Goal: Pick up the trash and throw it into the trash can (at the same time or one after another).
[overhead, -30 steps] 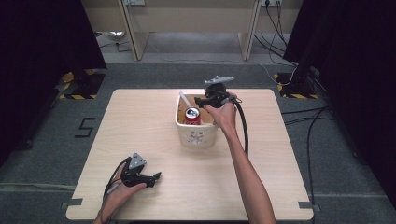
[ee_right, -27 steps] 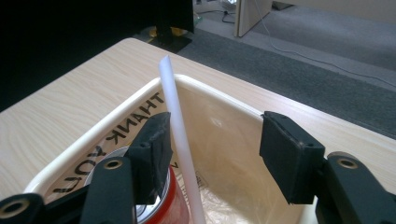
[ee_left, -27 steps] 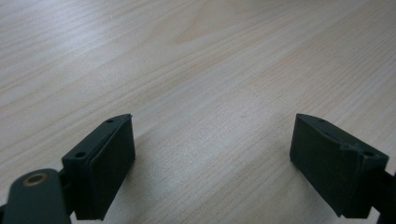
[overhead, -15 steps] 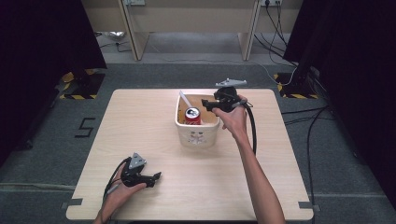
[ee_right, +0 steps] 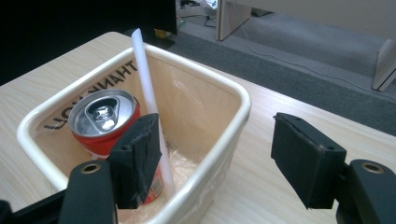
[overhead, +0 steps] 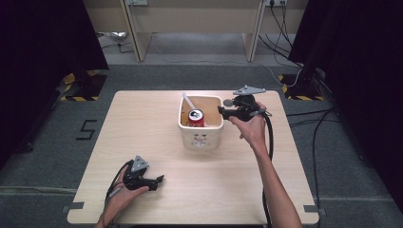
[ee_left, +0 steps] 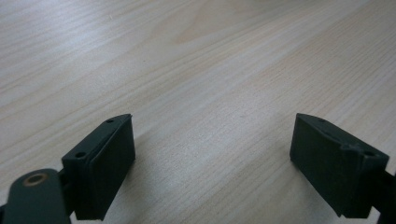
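Right gripper (overhead: 222,112), jaws apart, beside bin (overhead: 200,137) rim.

A light wood table (overhead: 142,123) stands on grey carpet (overhead: 47,156). Dark curtains (overhead: 43,38) hang at both sides; a wooden desk (overhead: 190,19) stands beyond.

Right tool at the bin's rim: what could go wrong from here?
1. The right tool is open with the rim of the cream bin between its jaws; closing there and pulling could tip the bin.
2. The white straw leans close to the near jaw; a nudge might knock it over.
3. The red can stands upright inside, beside the straw; reaching for it could jostle both.
The left tool is open, far down the table, so nothing steadies the bin.
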Motion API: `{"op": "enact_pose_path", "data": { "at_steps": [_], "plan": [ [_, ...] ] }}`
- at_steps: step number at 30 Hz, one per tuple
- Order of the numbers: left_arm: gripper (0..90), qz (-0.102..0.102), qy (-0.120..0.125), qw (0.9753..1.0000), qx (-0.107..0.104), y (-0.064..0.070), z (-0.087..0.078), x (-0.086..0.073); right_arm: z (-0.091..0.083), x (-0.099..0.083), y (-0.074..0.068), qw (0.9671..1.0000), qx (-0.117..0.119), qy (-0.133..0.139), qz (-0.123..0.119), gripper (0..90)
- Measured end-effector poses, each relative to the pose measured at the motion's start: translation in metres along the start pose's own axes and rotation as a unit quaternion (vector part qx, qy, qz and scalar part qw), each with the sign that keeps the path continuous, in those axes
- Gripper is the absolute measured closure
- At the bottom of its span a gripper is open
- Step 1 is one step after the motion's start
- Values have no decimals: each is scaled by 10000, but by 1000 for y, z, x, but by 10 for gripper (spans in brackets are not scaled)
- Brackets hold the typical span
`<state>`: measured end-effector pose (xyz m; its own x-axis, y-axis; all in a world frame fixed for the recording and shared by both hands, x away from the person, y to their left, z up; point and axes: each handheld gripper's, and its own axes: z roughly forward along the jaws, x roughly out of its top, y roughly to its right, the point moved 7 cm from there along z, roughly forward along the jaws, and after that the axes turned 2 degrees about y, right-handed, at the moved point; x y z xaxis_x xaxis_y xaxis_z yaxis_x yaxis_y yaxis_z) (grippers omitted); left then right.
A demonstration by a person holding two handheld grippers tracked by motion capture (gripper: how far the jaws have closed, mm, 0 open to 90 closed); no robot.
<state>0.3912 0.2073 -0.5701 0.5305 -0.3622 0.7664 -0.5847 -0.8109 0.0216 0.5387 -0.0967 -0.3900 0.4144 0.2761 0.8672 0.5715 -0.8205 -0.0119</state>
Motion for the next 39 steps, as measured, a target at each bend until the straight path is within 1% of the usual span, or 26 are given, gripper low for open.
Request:
{"op": "enact_pose_path", "data": {
  "at_steps": [3,6,9,12,14,15,20,21,23,25,29,34,38,39],
  "plan": [
    [131,0,-1,10000,1,0,0,0,-5,-7,4,10000,-24,-19,46,314],
    [131,-4,10,10000,-1,0,0,0,-7,-10,5,10000,-37,-41,33,311],
    [131,-8,8,10000,3,0,0,0,-12,-19,7,9999,-58,-80,24,307],
    [131,-11,11,10000,4,0,0,0,-14,-24,8,9999,-65,-98,32,306],
    [131,-15,16,10000,5,0,0,0,-17,-32,10,9999,-74,-130,71,304],
    [131,-6,1,10000,0,0,0,0,-17,-32,10,9999,-74,-130,71,304],
    [131,-8,8,10000,3,0,0,0,-22,-46,14,9998,-76,-119,141,305],
    [131,-8,8,10000,3,0,0,0,-22,-46,14,9998,-76,-119,141,305],
    [131,-7,6,10000,3,0,0,0,-24,-52,16,9997,-136,-156,146,286],
    [131,-7,7,10000,3,0,0,0,-24,-54,16,9997,-148,-154,141,285],
    [131,-7,8,10000,3,0,0,0,-28,-63,14,9997,-108,-146,153,284],
    [131,9,-6,10000,3,0,0,0,-30,-67,12,9998,-82,-82,177,282],
    [131,9,-13,10000,0,0,0,0,-32,-70,9,9999,-86,-46,130,276],
    [131,7,-11,10000,0,0,0,0,-32,-71,8,9998,-70,-49,151,276]
  ]
}}
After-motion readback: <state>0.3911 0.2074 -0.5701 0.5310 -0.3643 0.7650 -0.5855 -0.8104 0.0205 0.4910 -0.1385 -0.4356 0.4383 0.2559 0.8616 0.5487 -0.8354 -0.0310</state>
